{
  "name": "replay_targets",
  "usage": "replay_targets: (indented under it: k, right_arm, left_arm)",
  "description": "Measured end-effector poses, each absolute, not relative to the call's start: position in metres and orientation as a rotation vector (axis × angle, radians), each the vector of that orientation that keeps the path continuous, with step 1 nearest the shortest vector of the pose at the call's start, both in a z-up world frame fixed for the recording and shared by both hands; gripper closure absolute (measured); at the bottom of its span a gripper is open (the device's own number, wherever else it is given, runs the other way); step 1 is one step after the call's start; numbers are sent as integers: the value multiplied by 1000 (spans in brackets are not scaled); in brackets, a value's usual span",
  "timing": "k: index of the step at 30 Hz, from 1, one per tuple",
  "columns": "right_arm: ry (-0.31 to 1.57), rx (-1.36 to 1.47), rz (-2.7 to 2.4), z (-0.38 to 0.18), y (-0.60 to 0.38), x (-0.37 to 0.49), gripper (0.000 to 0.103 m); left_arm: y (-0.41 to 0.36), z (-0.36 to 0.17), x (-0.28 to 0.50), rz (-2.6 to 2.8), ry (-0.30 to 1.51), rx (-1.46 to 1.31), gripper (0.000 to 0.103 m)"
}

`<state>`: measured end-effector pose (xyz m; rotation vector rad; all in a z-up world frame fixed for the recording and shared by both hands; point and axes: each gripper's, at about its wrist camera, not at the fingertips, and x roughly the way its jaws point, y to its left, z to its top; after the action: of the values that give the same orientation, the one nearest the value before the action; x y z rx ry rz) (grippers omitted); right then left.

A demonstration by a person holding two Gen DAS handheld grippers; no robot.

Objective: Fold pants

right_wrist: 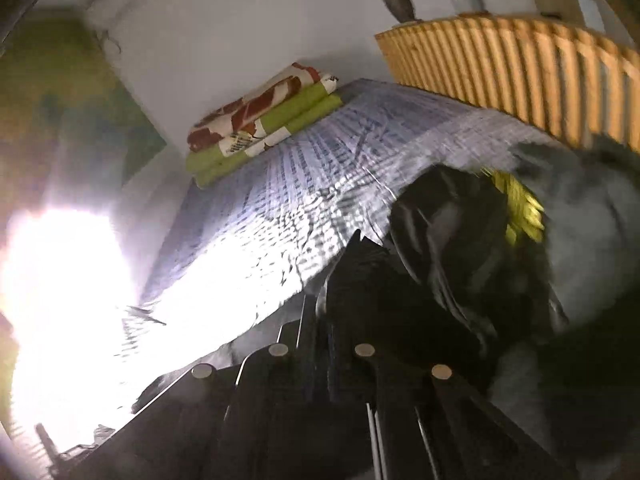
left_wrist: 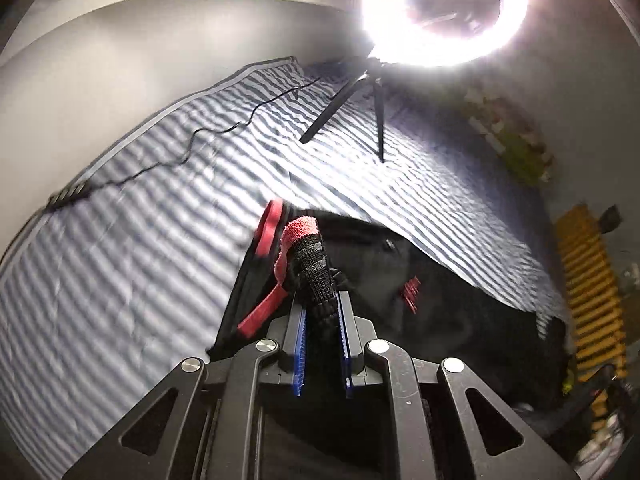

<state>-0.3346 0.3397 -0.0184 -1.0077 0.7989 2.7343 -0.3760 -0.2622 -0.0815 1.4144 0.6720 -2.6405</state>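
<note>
My left jaws (left_wrist: pixel 322 312) are pinching a bunched ribbed edge of the black pants (left_wrist: pixel 440 292), the knit fabric standing up between my blue pads (left_wrist: pixel 301 354). A red trim strip (left_wrist: pixel 264 312) hangs off that bunch to the left, and a red tag (left_wrist: pixel 411 290) shows on the dark cloth just to the right. The rest of the pants spreads out below and to the right of my left jaws, lying on the striped bedspread (left_wrist: pixel 160 208).

My right jaws (right_wrist: pixel 320 320) sit in dark, blurred fabric; I cannot tell whether they are spread or pressed together. The pants (right_wrist: pixel 440 240) rise in folds just beyond them, with a yellow-green patch (right_wrist: pixel 516 212) showing at their upper edge.

Farther out on the bedspread stands a lit ring light (left_wrist: pixel 444 8) on a small tripod, its black cable (left_wrist: pixel 192 144) trailing to the left. A stack of folded linens (right_wrist: pixel 260 120) rests at the bed's far corner against the wall, near a slatted wooden cover (right_wrist: pixel 520 76).
</note>
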Motion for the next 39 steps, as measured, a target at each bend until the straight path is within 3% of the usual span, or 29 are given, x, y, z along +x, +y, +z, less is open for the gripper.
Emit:
replay_targets:
  k: [9,12,13,14,16,17,18,23,31,34,37,39]
  right_arm:
    - [588,-1203,2584,-101,319,-495,99]
    - [583,-1372,2565,-130,315,-526,95]
    - [595,-1415,2545,-136,317,-531,93]
    - [595,-1435,2543,-137,318,-534,88]
    - [568,-1412,2607,-130,318,-531,69]
    - [538,-1384,2631,-124,318,-528,56]
    - [513,-1356,2656,-118,318,-524,49]
    - [442,-1298,2790,-88,311,-504,49]
    - [-44,-1548,2990,-120,210,-441,49]
    - [20,-1578,2935,-135,215,-427,49]
    - [59,-1564,2930,-134,231,-411,49]
    - [54,-1579,2930,-135,238,-402,49]
  left_arm:
    - [-241,-151,-497,-2505,544,1542,88]
    - [-242,-152,-508,-2519,605,1579,68]
    - [-245,-148,-507,-2535,624,1565,52]
    - [-248,-142,-505,-2555,640,1539,36]
    - [-261,-124,-500,-2603,679,1465,25]
    - [-267,-118,-497,-2610,693,1437,25]
    - [-274,-112,-493,-2613,699,1410,25]
    - [-272,-112,-466,-2713,623,1469,27]
    - [-222,-157,-493,-2659,355,1571,25]
    - [-244,-157,-498,-2618,487,1549,24]
    - [-261,-144,-486,-2637,395,1475,14]
    - [-274,-144,-480,-2638,428,1491,13]
